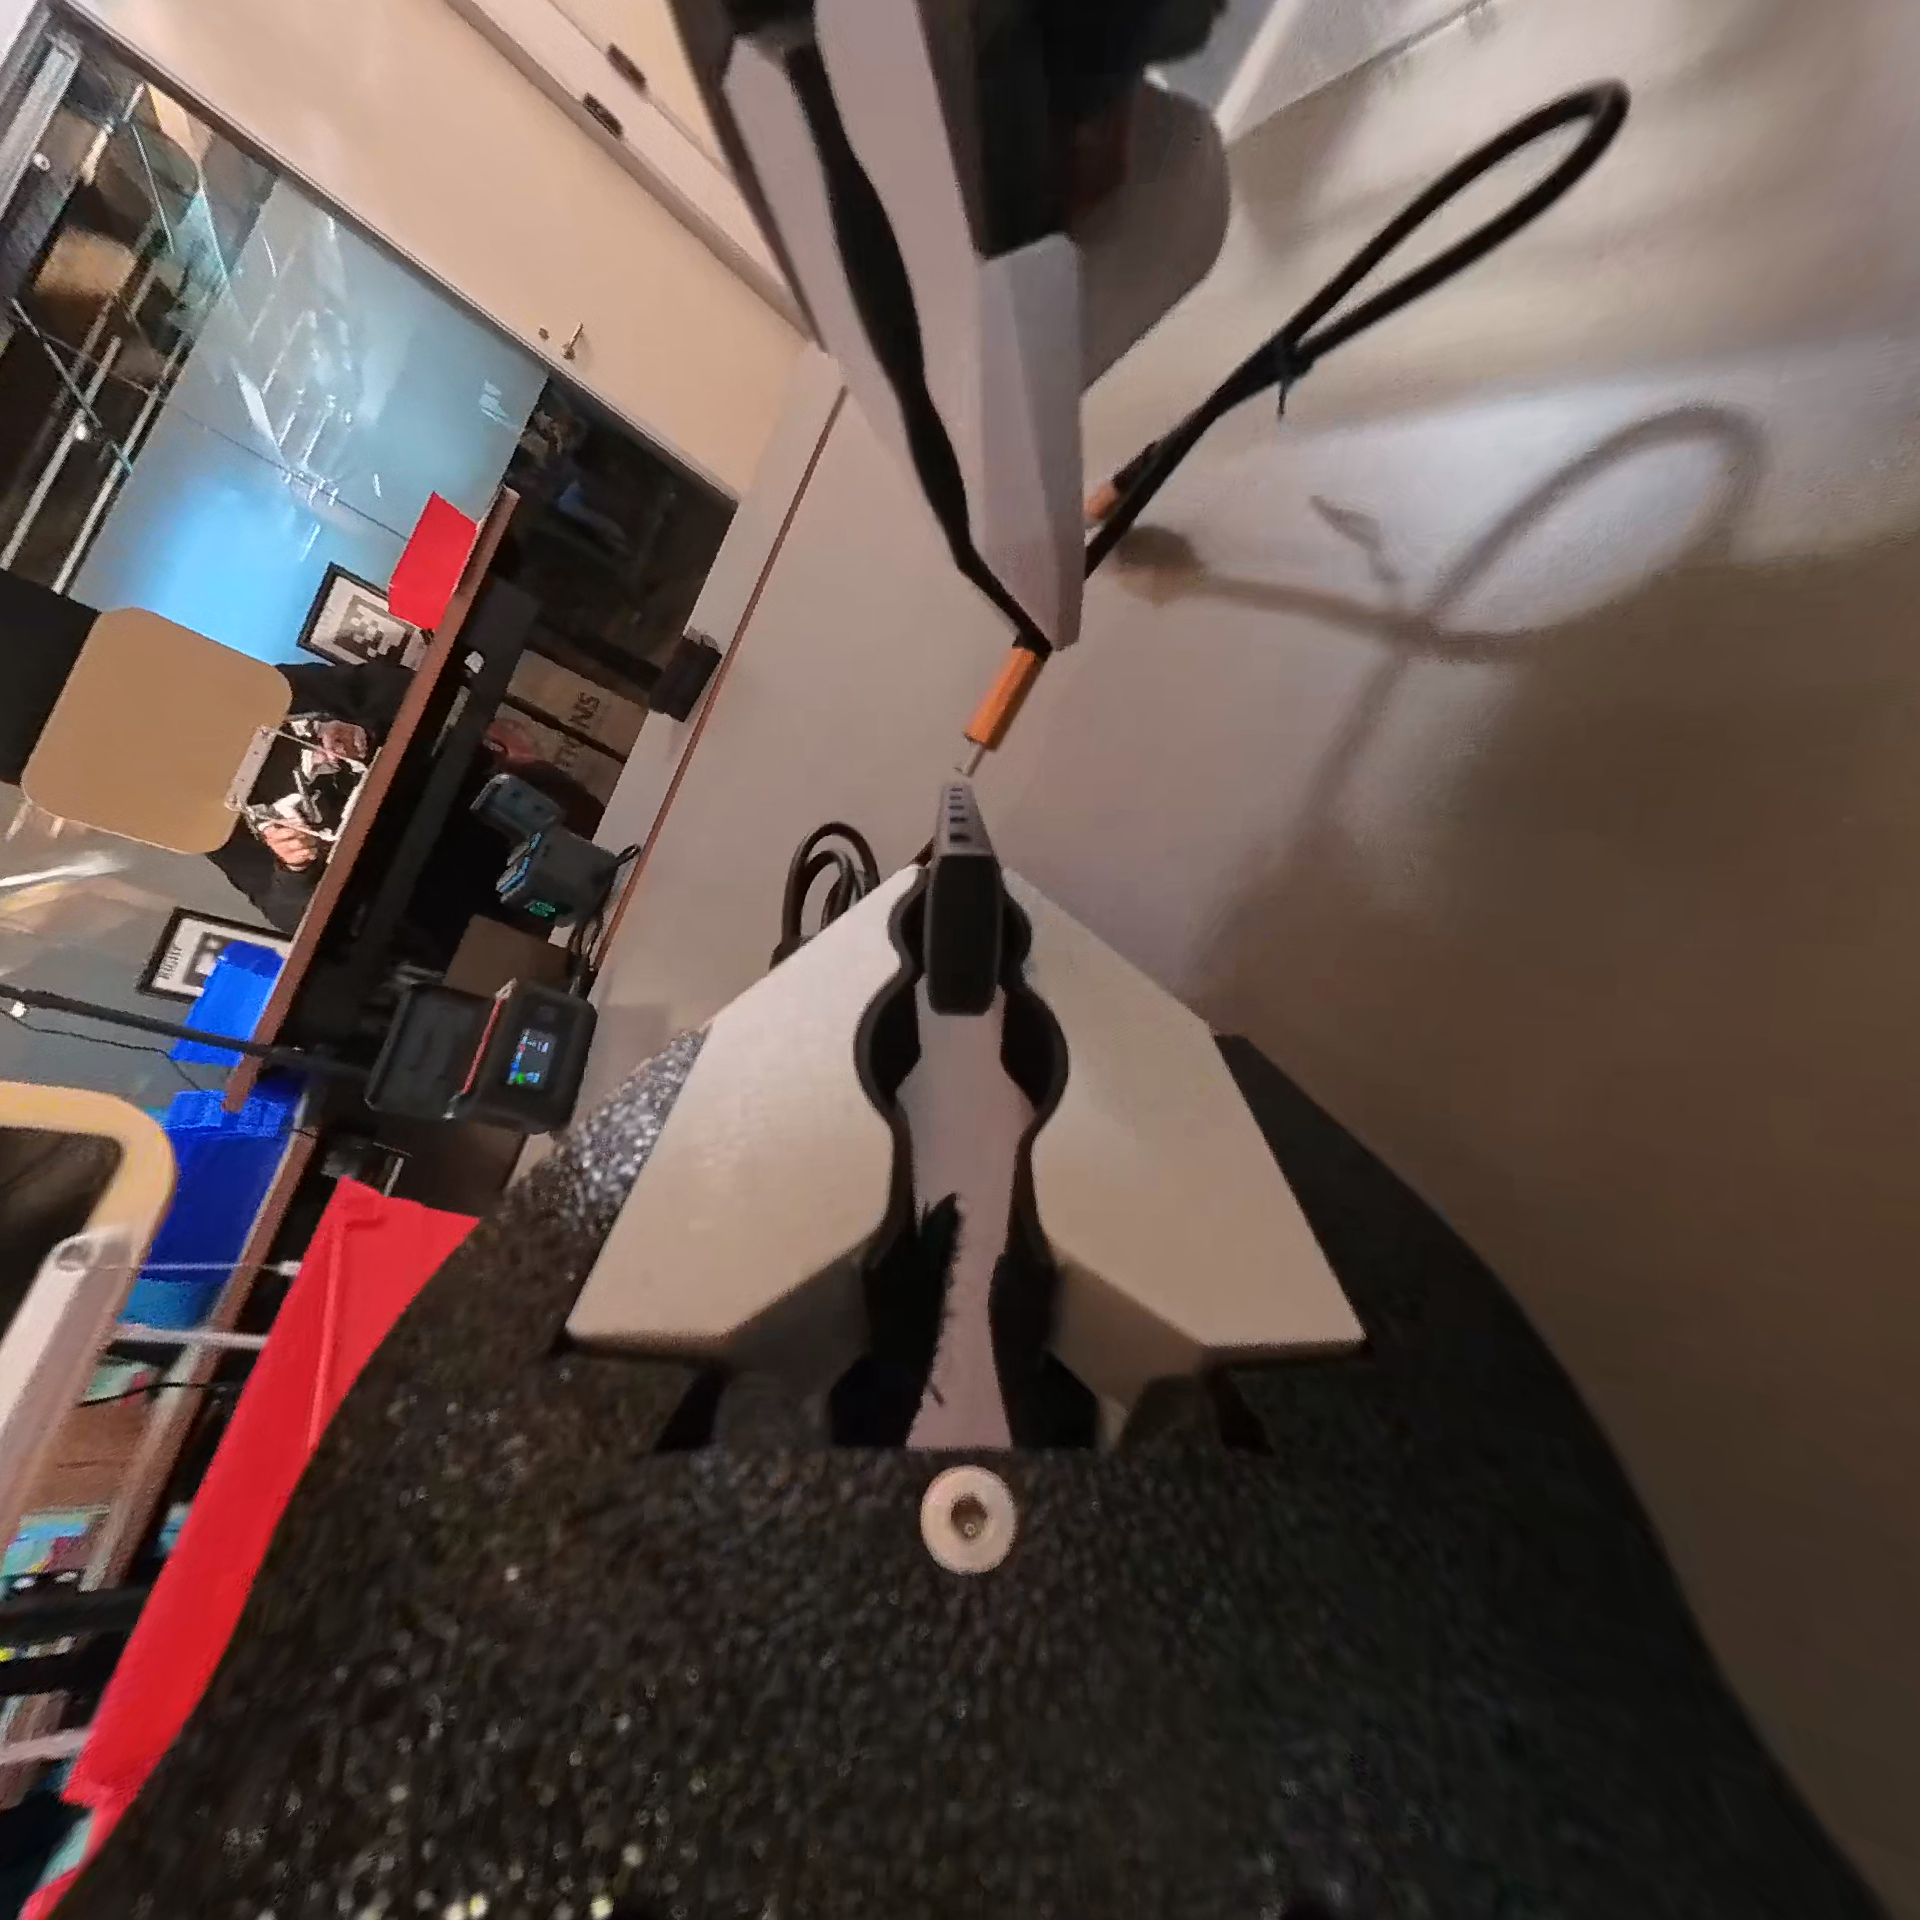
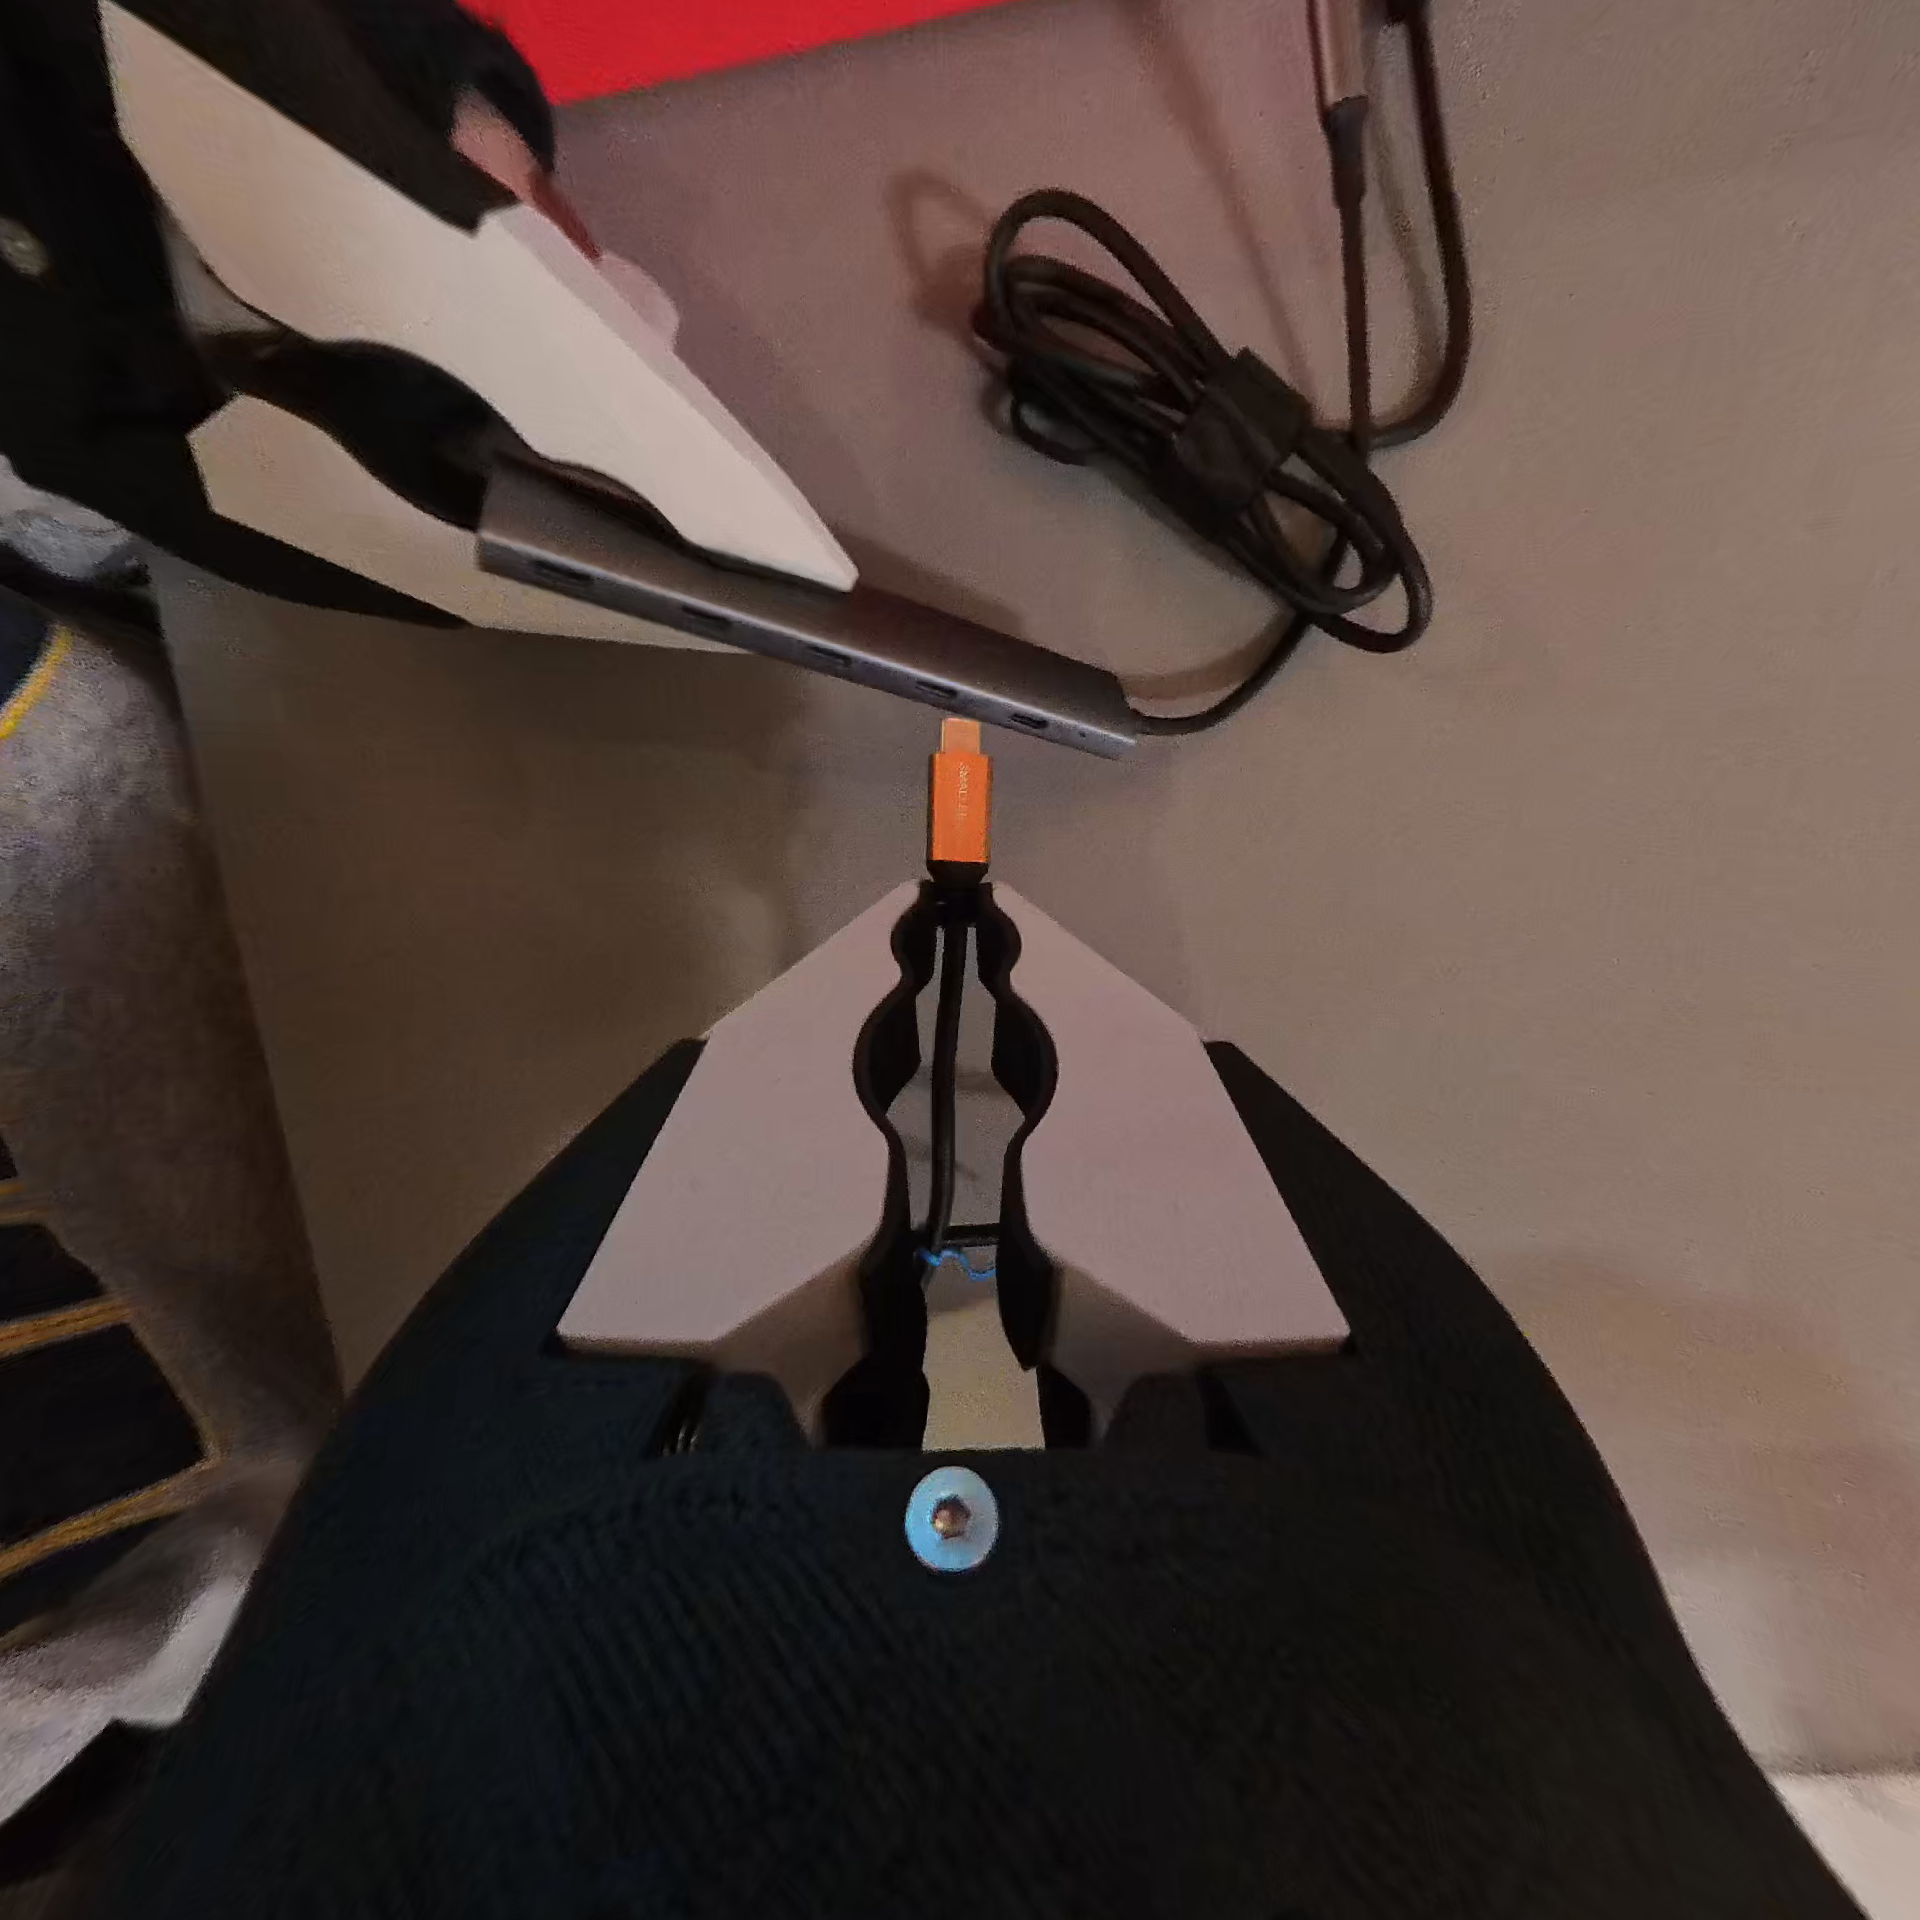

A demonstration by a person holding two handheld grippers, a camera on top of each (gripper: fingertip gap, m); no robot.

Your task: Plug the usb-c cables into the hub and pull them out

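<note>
Two grippers over a pale table [image 2: 1558,935], both pressed together on what they carry, both lifted off the surface. Left gripper [image 1: 961,914] pinching the grey hub [image 2: 810,634] at one end, tips clamped on its flat faces; hub held tilted, port edge turned toward the other gripper, free end sloping down to the right in the right wrist view. Right gripper [image 2: 956,894] pinching a black usb-c cable [image 2: 945,1091] just behind its orange plug [image 2: 959,810]; plug sticking straight out past the fingertips, cable trailing back between the fingers. Metal tip of the plug right at the hub's port row, near the last ports on the free end; touching or a hair short, cannot tell. Seen from the left wrist view, plug [image 1: 1000,696] coming down end-on toward the narrow hub face [image 1: 961,821], nearly in line, not seated.

Around: coiled black cable bundle [image 2: 1195,416], strapped, lying on the table beyond the hub; the hub's own lead [image 2: 1216,686] curving from its free end toward that bundle. Loop of the held cable [image 1: 1455,229] arching over the table behind the right gripper. Red sheet [image 2: 727,42] at the far table edge. Nothing between plug and ports. Background shelves and small screened devices [image 1: 488,1049] well apart, blurred.
</note>
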